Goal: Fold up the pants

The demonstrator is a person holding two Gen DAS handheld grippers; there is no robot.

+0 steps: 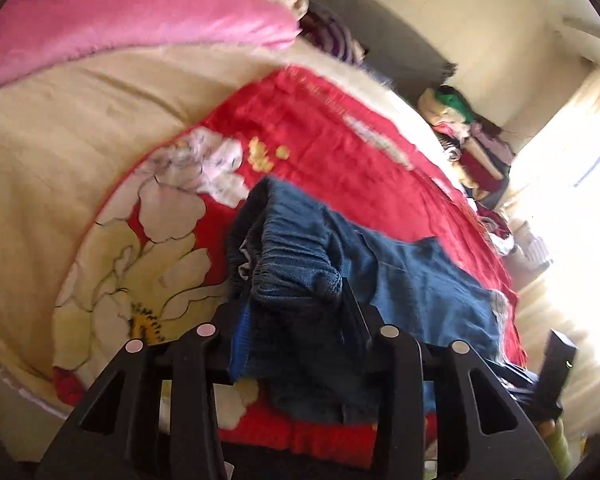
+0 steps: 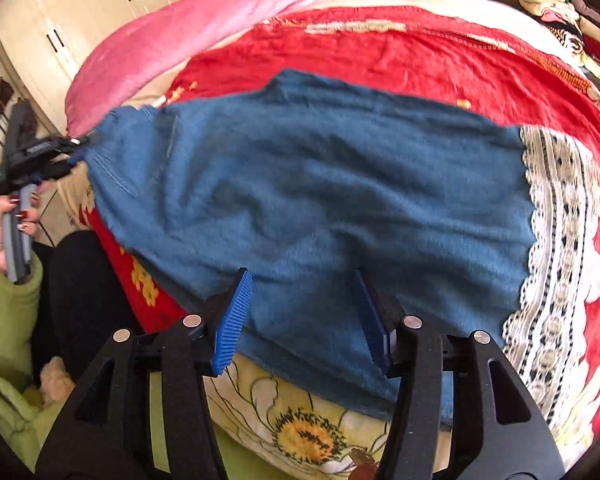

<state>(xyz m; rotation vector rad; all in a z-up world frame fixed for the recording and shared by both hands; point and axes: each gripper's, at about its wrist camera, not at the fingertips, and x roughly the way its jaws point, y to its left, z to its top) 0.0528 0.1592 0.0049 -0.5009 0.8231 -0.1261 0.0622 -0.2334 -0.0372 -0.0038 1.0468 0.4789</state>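
Blue denim pants (image 2: 320, 184) lie spread across a red floral quilt (image 2: 420, 60) on a bed, with a white lace hem (image 2: 556, 240) at the right end. My left gripper (image 1: 292, 300) is shut on the gathered elastic waistband (image 1: 288, 252), which bunches up between its fingers. In the right wrist view the left gripper (image 2: 74, 150) holds the pants' left end, slightly lifted. My right gripper (image 2: 302, 276) hovers over the near edge of the pants, its blue pads (image 2: 234, 320) apart and gripping nothing.
A pink blanket (image 2: 180, 40) lies along the far left of the bed. A pile of clothes (image 2: 560, 8) sits at the far right, beyond the quilt. A white wardrobe (image 2: 100, 0) stands behind. A hand (image 2: 4, 232) with a green sleeve holds the left gripper's handle.
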